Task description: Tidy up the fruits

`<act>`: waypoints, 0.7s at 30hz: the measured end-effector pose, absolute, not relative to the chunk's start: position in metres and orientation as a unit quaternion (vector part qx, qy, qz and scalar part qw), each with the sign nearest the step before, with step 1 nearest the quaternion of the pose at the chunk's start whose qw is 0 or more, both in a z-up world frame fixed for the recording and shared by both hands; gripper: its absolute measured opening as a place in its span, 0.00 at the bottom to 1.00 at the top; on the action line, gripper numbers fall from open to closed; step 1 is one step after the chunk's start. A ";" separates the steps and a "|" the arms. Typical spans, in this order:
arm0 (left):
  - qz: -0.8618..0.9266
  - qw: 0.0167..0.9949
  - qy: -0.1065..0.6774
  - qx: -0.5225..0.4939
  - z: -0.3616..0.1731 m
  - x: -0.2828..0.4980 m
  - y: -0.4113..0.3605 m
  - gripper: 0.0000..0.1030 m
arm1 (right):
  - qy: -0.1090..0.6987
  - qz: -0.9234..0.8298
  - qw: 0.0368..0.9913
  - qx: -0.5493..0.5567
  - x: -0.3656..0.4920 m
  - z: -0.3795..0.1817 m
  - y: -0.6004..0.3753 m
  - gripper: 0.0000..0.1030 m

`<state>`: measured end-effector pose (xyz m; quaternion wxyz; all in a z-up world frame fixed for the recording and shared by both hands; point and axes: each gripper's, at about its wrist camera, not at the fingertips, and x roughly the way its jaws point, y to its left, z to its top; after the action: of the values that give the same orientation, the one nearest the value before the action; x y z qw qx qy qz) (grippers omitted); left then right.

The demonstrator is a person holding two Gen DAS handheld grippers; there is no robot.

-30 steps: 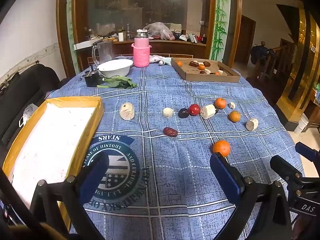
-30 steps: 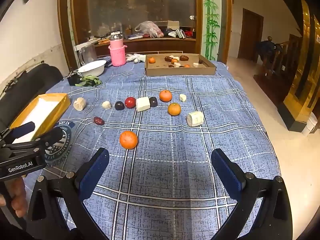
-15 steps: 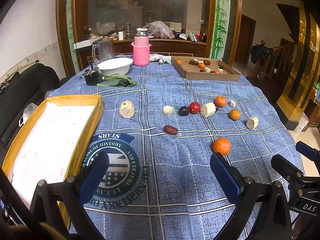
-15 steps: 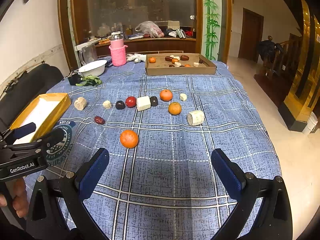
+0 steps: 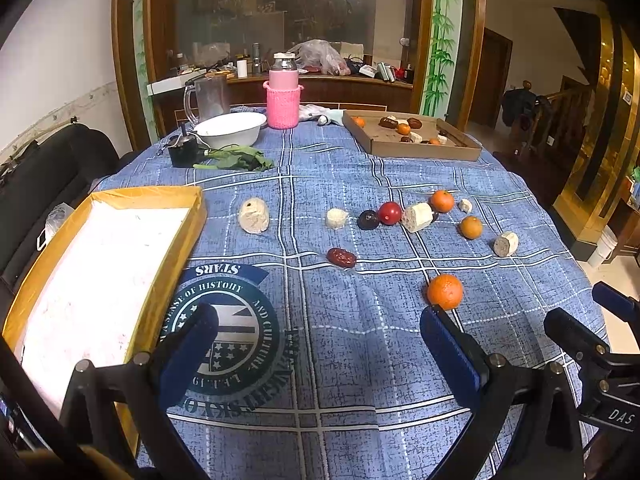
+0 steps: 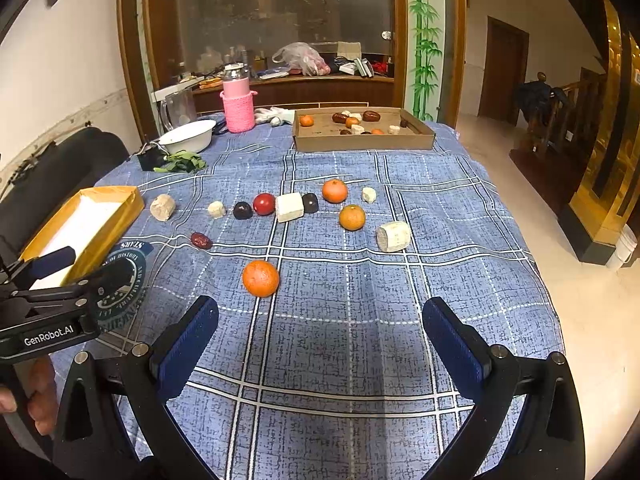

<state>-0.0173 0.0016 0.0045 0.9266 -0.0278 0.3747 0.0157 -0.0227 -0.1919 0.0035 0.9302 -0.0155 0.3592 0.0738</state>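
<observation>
Several fruits and pale chunks lie scattered mid-table on the blue cloth. The nearest orange (image 5: 445, 291) (image 6: 260, 278) lies in front, a red date (image 5: 341, 257) (image 6: 201, 240) behind it. A red fruit (image 5: 389, 213) (image 6: 264, 203) and a dark plum (image 5: 368, 219) sit in the row with two more oranges (image 6: 335, 191). A yellow-rimmed white tray (image 5: 52, 256) (image 6: 98, 236) lies at the left. My left gripper (image 5: 316, 354) and my right gripper (image 6: 320, 340) are both open and empty, hovering above the near edge.
A cardboard box (image 5: 416, 150) (image 6: 362, 142) with more fruits stands at the back right. A white bowl (image 5: 232, 128), a pink-sleeved bottle (image 5: 283, 98), a glass jug and green leaves (image 5: 240, 160) stand at the back left. A dark sofa is left of the table.
Both grippers have shifted very slightly; the view of the table has moved a little downward in frame. No fruit has moved and both grippers stay open.
</observation>
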 end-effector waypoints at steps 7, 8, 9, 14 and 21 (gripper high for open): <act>0.015 0.926 0.375 -0.028 0.004 -0.018 0.002 1.00 | 0.357 0.076 0.931 -0.014 -0.023 0.003 -0.190 1.00; 0.015 0.926 0.375 -0.028 0.004 -0.018 0.002 1.00 | 0.357 0.076 0.931 -0.014 -0.023 0.003 -0.190 1.00; 0.015 0.926 0.375 -0.027 0.004 -0.018 0.002 1.00 | 0.357 0.076 0.931 -0.014 -0.023 0.003 -0.189 1.00; 0.016 0.927 0.375 -0.027 0.004 -0.018 0.001 1.00 | 0.359 0.077 0.930 -0.013 -0.022 0.003 -0.190 1.00; 0.017 0.926 0.376 -0.026 0.003 -0.017 0.000 1.00 | 0.362 0.079 0.929 -0.009 -0.022 0.004 -0.190 1.00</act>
<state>-0.0173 0.0003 0.0032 0.9261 -0.0260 0.3761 0.0172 -0.0224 -0.1900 0.0038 0.9286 -0.0087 0.3624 0.0793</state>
